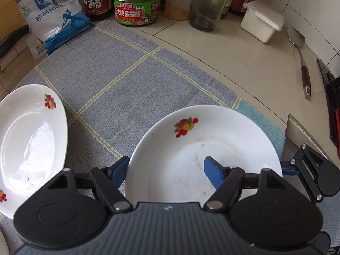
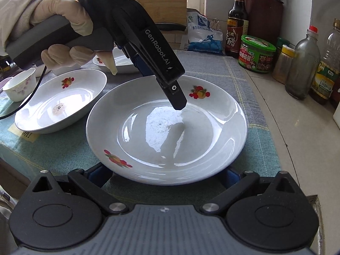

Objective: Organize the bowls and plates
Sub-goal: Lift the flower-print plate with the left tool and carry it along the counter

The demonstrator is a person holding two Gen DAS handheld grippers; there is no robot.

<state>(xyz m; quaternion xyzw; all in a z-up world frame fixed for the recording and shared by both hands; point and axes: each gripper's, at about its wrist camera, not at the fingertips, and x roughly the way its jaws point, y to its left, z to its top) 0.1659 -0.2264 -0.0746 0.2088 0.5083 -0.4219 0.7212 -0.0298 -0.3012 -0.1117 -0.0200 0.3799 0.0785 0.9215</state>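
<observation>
As the stacking begins: left tongs (image 1: 166, 167) half-open astride near plate (image 1: 204, 148) rim, ready to lift.
Right tongs (image 2: 165, 173): spread beneath the same rim, unclamped.

We see open placemat (image 1: 110, 80) behind the near plate (image 2: 165, 127), free for a gripper to pass. A second plate (image 2: 59, 102) almost touches it on the left, leaving hardly any gap. At the back, the vinegar bottle (image 1: 95, 0), green-lidded jar (image 1: 138, 4) and glass bottle (image 1: 207, 4) wall off the counter; a spatula (image 1: 300, 59) lies to the right.
</observation>
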